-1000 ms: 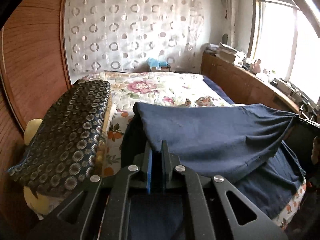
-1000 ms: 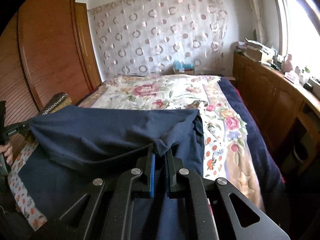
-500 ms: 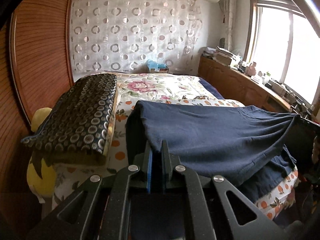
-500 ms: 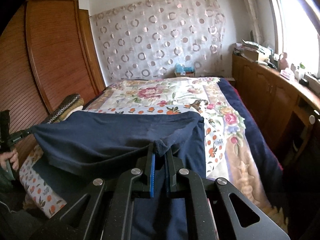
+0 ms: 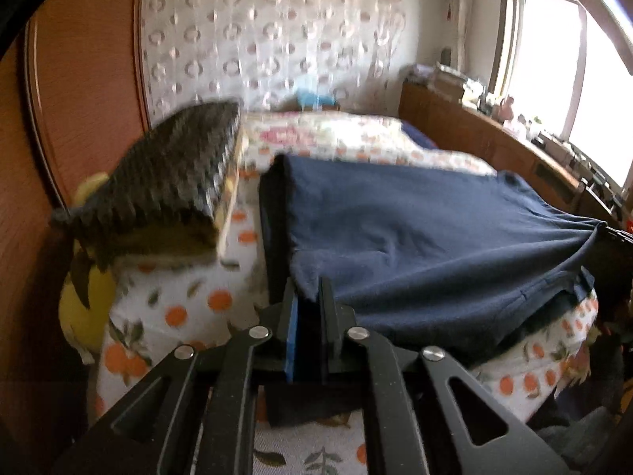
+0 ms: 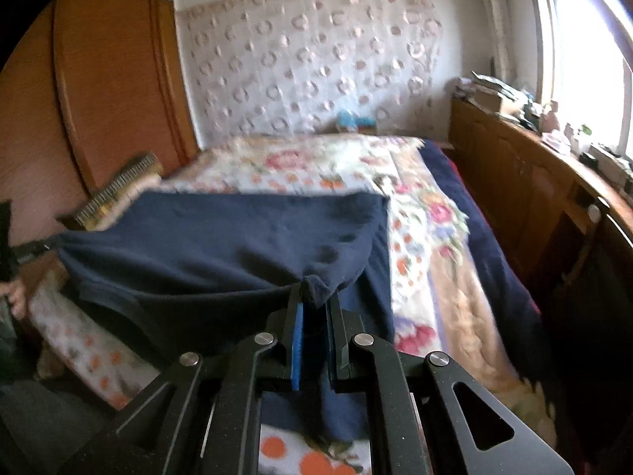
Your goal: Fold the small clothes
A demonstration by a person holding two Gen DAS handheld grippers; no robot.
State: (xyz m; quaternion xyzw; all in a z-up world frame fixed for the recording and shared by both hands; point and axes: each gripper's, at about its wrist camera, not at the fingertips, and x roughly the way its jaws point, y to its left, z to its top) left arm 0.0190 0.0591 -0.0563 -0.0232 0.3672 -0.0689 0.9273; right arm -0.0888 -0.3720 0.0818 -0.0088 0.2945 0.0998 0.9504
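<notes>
A navy garment [image 5: 415, 229] lies folded over itself across the near end of the bed, its upper layer stretched between both grippers. My left gripper [image 5: 308, 297] pinches the left corner of that layer; its jaws are opening, and the cloth still sits between the pads. In the right wrist view the same garment [image 6: 237, 237] runs leftward from my right gripper [image 6: 314, 297], which is shut on the right corner. The right gripper [image 5: 617, 233] shows at the right edge of the left wrist view. At the far left of the right wrist view are the left gripper [image 6: 31, 249] and a hand [image 6: 16, 297].
The bed cover [image 5: 178, 308] has an orange fruit and flower print. A dark patterned folded blanket [image 5: 170, 182] sits on a yellow pillow [image 5: 83, 308] left of the garment. A wooden wardrobe [image 5: 79, 79] stands on the left, and a cluttered wooden cabinet [image 6: 534, 166] runs under the window.
Both grippers have drawn back toward the near edge of the bed and sunk, carrying the garment's upper layer with them. It now lies lower over the under layer.
</notes>
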